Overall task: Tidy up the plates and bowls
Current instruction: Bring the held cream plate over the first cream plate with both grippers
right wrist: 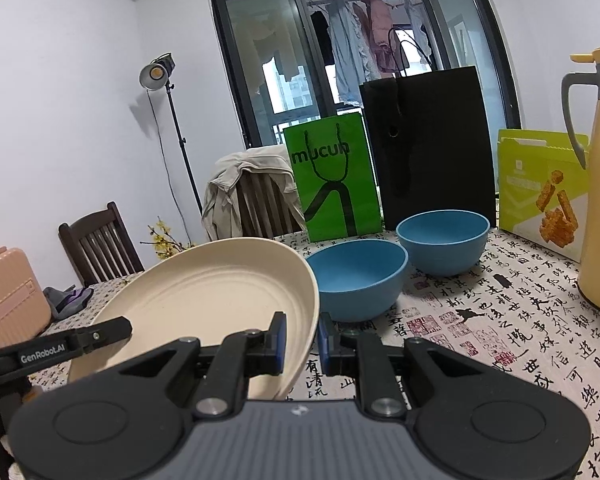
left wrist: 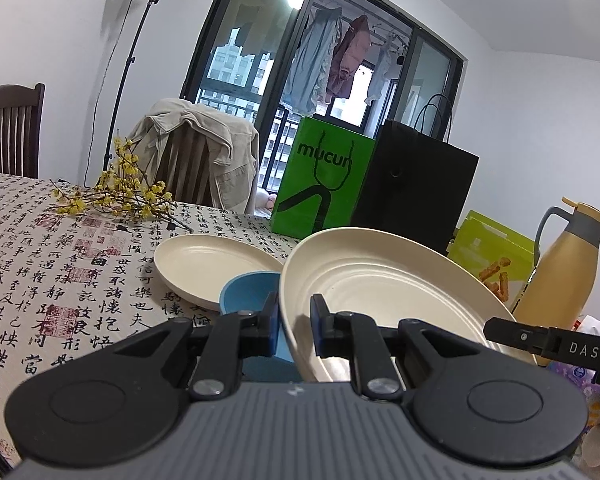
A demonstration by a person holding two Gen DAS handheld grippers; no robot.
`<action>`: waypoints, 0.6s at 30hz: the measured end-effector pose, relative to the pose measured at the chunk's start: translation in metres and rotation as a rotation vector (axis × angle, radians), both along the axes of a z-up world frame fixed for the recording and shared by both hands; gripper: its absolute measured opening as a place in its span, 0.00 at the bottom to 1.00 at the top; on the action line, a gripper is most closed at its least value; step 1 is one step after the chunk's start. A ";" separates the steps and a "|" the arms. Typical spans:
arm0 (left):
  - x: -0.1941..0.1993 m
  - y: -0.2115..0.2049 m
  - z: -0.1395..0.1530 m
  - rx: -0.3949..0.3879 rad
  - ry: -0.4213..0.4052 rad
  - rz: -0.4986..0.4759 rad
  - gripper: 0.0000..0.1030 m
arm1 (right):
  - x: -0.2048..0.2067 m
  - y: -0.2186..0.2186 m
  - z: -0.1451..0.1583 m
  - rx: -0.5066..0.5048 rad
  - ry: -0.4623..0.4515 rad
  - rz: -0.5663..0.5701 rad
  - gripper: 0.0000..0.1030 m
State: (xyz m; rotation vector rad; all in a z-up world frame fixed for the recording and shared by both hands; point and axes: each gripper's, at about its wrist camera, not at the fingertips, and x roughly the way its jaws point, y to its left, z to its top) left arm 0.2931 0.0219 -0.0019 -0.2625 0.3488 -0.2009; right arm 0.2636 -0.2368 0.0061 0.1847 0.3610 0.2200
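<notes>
Both grippers clamped one cream plate [right wrist: 204,304], held tilted above the desk [right wrist: 520,320]. Left gripper [left wrist: 295,326] fingers pinched the plate's left rim; right gripper [right wrist: 302,340] fingers pinched its right rim. A second cream plate [left wrist: 212,266] lay flat on the desk to the left. Two blue bowls [right wrist: 356,280] [right wrist: 444,240] sat side by side, before a green bag [right wrist: 332,176] and a black bag [right wrist: 432,148].

White walls [right wrist: 60,80], dark-framed window [right wrist: 364,40]
</notes>
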 end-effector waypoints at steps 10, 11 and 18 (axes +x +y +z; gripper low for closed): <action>-0.006 -0.005 -0.008 0.004 0.011 -0.015 0.15 | -0.006 -0.006 -0.008 0.008 0.012 -0.010 0.16; -0.007 -0.005 -0.008 0.005 0.011 -0.016 0.15 | -0.006 -0.006 -0.009 0.009 0.013 -0.010 0.16; -0.011 -0.006 -0.014 0.003 0.025 -0.026 0.15 | -0.010 -0.008 -0.012 0.012 0.016 -0.012 0.16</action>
